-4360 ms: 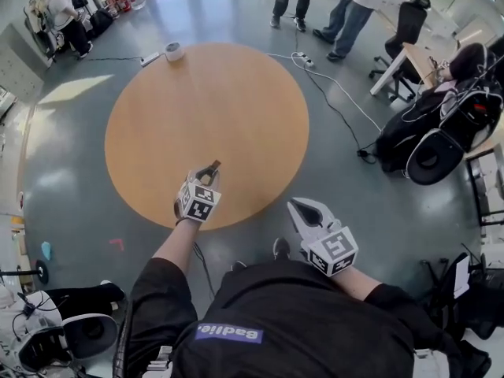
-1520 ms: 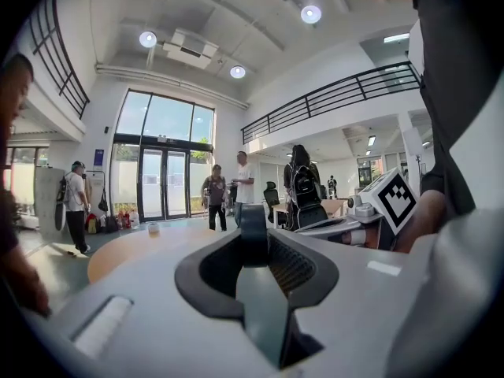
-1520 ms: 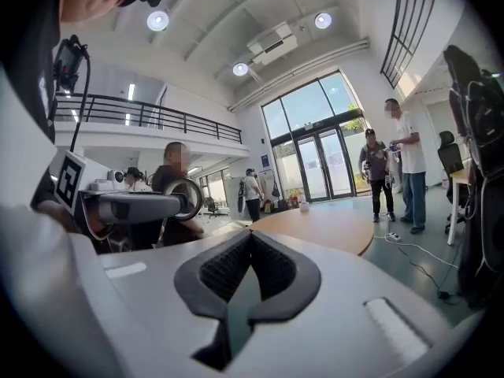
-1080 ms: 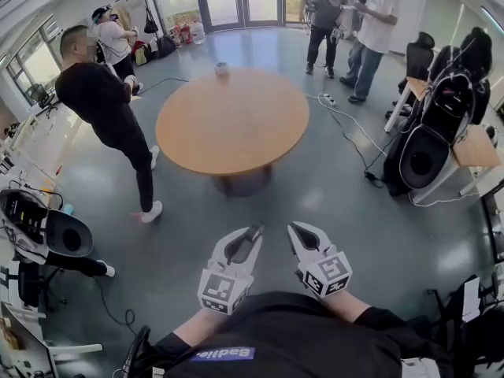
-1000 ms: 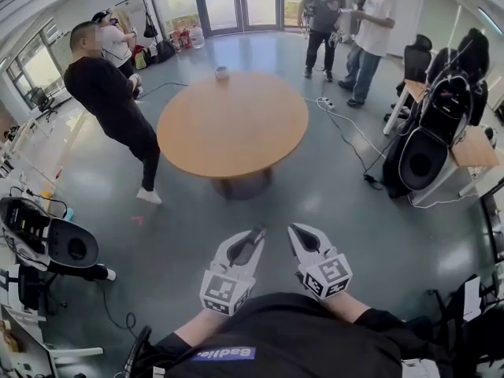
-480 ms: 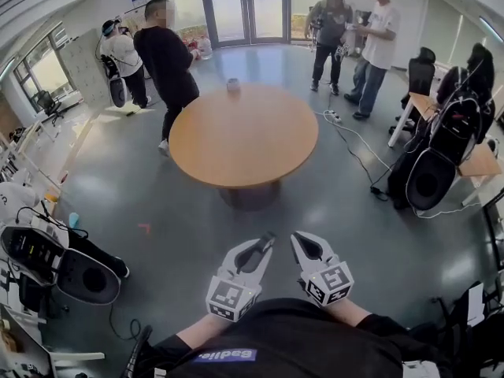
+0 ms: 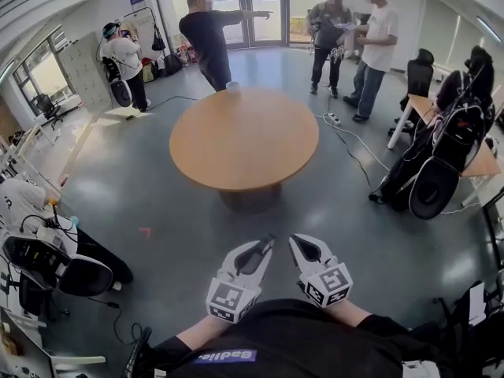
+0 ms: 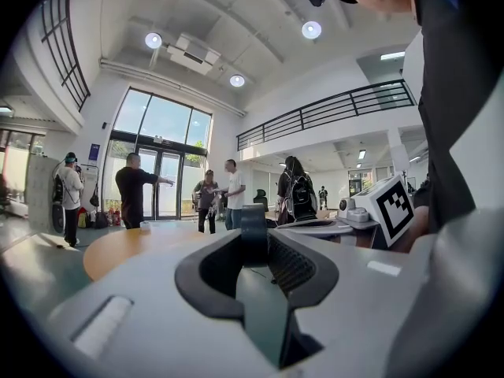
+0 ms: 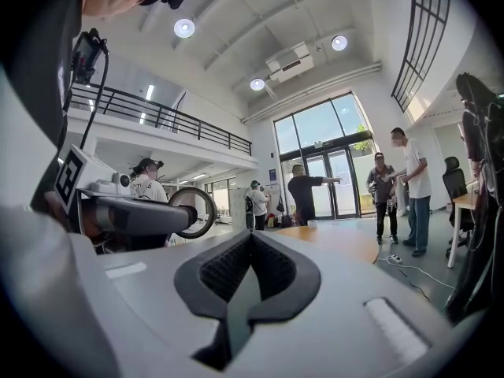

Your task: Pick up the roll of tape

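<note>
In the head view the left gripper (image 7: 266, 244) and the right gripper (image 7: 296, 241) are held side by side, close to the person's black shirt, over bare grey floor. Well ahead stands a round wooden table (image 7: 244, 136) with a small white object (image 7: 232, 87) near its far edge. A person in black (image 7: 209, 34) stands just behind the table with one arm stretched out. Two more people (image 7: 376, 30) stand to the right of it, and another in white (image 7: 124, 53) is off to the left. A cable (image 7: 346, 144) runs across the floor on the table's right side. Dark chairs (image 7: 433, 187) crowd the right edge of the room, and another chair (image 7: 79, 274) sits at the lower left. Open floor lies between the grippers and the table.

In the left gripper view the jaws are clamped on the roll of tape (image 8: 253, 231). It stands edge-on as a dark upright band between the tips. The table and the people lie beyond it.

In the right gripper view the jaws are closed tip to tip with nothing between them. At the left of this view the left gripper appears side-on, holding the tape as a ring at its tip. The table lies ahead to the right.
</note>
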A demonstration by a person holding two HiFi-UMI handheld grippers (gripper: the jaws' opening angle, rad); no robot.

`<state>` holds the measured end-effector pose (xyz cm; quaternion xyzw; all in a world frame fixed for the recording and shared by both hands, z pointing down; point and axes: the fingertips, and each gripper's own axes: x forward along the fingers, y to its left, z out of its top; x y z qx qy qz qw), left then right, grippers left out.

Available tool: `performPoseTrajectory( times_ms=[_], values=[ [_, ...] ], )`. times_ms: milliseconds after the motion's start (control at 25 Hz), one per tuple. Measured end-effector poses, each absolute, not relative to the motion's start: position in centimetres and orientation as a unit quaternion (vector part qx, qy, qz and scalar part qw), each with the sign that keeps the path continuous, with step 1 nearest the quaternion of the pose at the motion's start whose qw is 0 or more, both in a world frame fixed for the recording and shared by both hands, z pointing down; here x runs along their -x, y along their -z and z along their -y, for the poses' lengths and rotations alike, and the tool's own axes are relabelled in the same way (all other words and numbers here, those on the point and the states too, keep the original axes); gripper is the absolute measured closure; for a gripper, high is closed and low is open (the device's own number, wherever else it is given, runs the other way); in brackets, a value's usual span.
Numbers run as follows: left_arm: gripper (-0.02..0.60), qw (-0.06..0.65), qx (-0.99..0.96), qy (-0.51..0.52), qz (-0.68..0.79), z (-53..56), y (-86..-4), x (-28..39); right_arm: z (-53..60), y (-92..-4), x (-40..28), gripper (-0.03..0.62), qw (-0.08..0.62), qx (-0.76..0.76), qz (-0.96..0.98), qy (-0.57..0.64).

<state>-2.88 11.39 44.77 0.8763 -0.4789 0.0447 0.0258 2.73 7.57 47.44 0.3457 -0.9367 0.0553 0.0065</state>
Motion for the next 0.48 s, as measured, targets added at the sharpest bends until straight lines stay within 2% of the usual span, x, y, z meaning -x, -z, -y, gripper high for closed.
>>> performPoseTrajectory(
  times_ms=[160,480],
  values=[
    [0.479,0.028,-0.877,-0.046,0.477,-12.2,-44.6,2.9,-8.4,-47.2,-2.7,0.592,0.007,-0.347,0.936,-0.055],
    [0.479,0.031,-0.873,-0.050,0.483,-5.7,-42.0,-0.5,-2.0,-44.7,-6.0,0.592,0.010,-0.340,0.939,-0.060]
  ],
)
